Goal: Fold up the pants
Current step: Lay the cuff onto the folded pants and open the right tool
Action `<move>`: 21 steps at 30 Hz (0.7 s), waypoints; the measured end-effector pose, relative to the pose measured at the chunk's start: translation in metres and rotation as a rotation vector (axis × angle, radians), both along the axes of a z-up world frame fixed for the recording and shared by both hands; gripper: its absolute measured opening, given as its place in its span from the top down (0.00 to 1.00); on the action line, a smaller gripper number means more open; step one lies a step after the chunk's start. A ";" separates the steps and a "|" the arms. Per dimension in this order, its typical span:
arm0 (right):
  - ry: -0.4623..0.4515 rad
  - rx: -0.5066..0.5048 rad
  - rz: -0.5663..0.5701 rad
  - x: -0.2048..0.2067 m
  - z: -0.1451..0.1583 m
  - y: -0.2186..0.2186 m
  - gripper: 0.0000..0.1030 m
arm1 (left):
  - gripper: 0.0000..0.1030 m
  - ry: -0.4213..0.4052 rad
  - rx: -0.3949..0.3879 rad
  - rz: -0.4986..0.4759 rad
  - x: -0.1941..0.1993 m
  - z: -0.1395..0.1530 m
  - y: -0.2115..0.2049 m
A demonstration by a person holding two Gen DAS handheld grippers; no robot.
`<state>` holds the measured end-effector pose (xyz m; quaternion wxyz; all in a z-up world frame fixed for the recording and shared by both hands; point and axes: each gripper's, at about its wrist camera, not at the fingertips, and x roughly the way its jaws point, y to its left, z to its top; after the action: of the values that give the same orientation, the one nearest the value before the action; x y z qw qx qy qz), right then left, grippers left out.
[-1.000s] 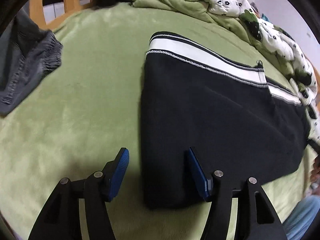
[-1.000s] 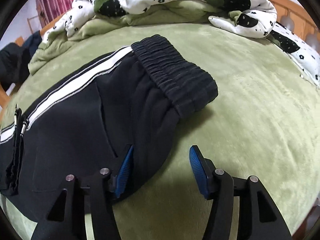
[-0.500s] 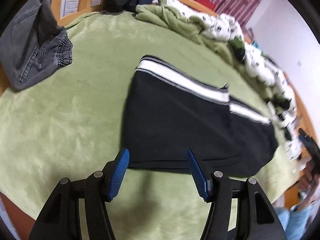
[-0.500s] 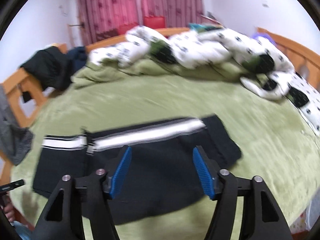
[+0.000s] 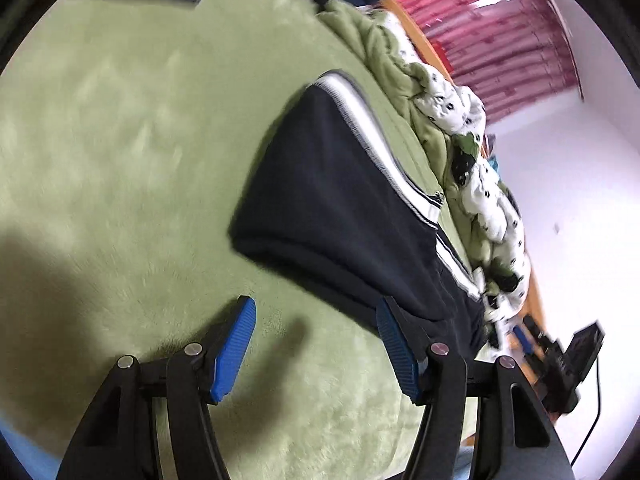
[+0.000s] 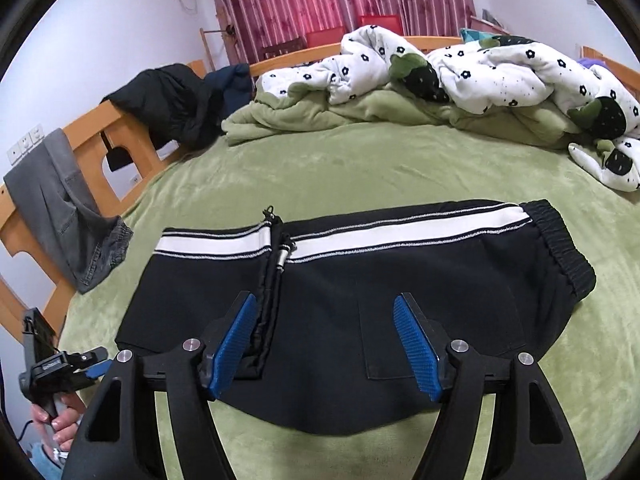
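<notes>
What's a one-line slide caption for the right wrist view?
Open right gripper above folded black pants with a white stripe, lying flat on a green bed.

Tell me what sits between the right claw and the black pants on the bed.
Nothing visible does. The right claw hangs open directly over the folded black pants with white side stripe, lying flat on the green plush blanket, with only air between.
</notes>
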<state>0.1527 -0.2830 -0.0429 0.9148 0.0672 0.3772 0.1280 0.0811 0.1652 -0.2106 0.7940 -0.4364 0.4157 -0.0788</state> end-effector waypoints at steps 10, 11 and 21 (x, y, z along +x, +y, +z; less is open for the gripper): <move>0.083 -0.028 -0.062 0.011 -0.026 -0.011 0.31 | 0.36 -0.136 -0.191 0.108 0.032 -0.020 0.011; 0.095 -0.022 -0.063 0.013 -0.028 -0.011 0.31 | 0.36 -0.137 -0.182 0.111 0.036 -0.019 0.009; 0.069 -0.080 -0.002 0.010 -0.028 0.009 0.31 | 0.38 -0.123 -0.082 0.206 -0.008 -0.007 0.021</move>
<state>0.1629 -0.2739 -0.0713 0.9033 0.0354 0.4133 0.1096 0.0734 0.1867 -0.2176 0.8033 -0.5033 0.3159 -0.0405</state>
